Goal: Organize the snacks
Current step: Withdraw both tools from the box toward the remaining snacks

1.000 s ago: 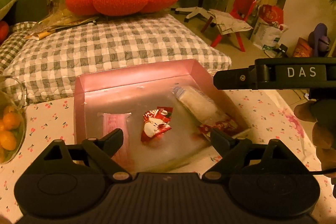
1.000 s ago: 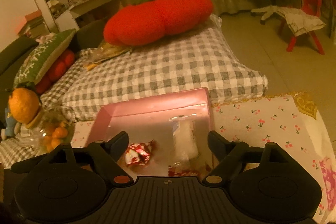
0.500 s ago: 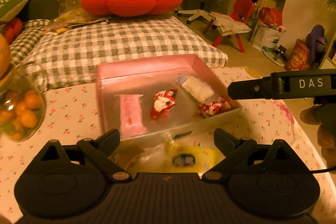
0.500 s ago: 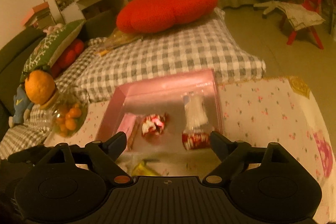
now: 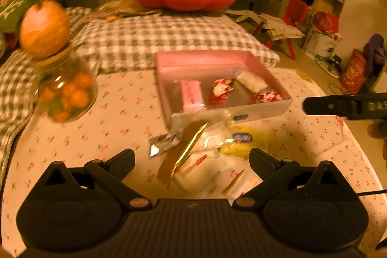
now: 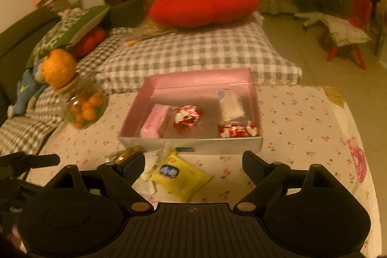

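Left claw (image 5: 191,158) wide, jaws opening, nothing pinched; hung over loose snack pile on bench (image 5: 116,122), ready to pick. Right claw (image 6: 193,161) likewise wide, opening, empty; yellow packet (image 6: 180,177) lay on bench between its fingers, likely next pick. Pink tray (image 6: 200,79) sat just beyond pile, short carry. Already inside tray: pink bar (image 6: 154,121), red-white wrapper (image 6: 187,114), pale packet (image 6: 229,103), red candy pack (image 6: 237,131). Gold stick (image 5: 186,149) and silver wrapper (image 5: 165,140) still outside, against tray's near wall. Jar of oranges (image 5: 66,94) stood well aside, out of reach path.
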The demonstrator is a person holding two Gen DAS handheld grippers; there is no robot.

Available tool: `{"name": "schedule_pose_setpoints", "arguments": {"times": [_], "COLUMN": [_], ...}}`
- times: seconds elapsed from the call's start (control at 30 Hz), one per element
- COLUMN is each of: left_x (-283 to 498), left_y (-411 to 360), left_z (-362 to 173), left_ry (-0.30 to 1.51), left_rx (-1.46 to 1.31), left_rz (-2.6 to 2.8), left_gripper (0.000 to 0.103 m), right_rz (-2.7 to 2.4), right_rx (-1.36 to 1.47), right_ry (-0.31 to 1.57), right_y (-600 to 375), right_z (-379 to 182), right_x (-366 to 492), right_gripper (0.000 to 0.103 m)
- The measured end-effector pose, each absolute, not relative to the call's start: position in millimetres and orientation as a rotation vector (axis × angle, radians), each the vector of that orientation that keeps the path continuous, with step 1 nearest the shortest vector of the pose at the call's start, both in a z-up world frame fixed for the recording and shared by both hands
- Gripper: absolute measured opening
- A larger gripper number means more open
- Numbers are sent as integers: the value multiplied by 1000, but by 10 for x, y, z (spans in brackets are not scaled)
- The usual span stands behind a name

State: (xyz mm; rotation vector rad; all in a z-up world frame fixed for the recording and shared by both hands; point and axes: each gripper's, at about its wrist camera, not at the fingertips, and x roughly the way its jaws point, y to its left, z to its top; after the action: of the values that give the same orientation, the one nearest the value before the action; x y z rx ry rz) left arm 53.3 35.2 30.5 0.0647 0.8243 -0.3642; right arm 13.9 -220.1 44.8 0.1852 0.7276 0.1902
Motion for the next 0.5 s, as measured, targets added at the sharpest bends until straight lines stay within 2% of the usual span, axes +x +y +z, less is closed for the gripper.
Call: {"name": "schedule_pose_setpoints", "arguments": {"times": [0.03,0.3,0.5], "left_x": [516,390,192], "left_y": [397,744,841], "left_z": [288,105,-7], "left_ry": [825,846,838], "left_rx": [60,-29,48], "left_rz": [-350,-301,-342], "left_gripper": [101,102,102], "right_rz": [199,269,345], "right_rx": [174,19,-15], "right_ry": [718,700,707], "right_y": [-2164,-1785,-1608], "right_z": [437,152,-83], "right_x": [103,-95,-200], "right_gripper": [96,96,96]}}
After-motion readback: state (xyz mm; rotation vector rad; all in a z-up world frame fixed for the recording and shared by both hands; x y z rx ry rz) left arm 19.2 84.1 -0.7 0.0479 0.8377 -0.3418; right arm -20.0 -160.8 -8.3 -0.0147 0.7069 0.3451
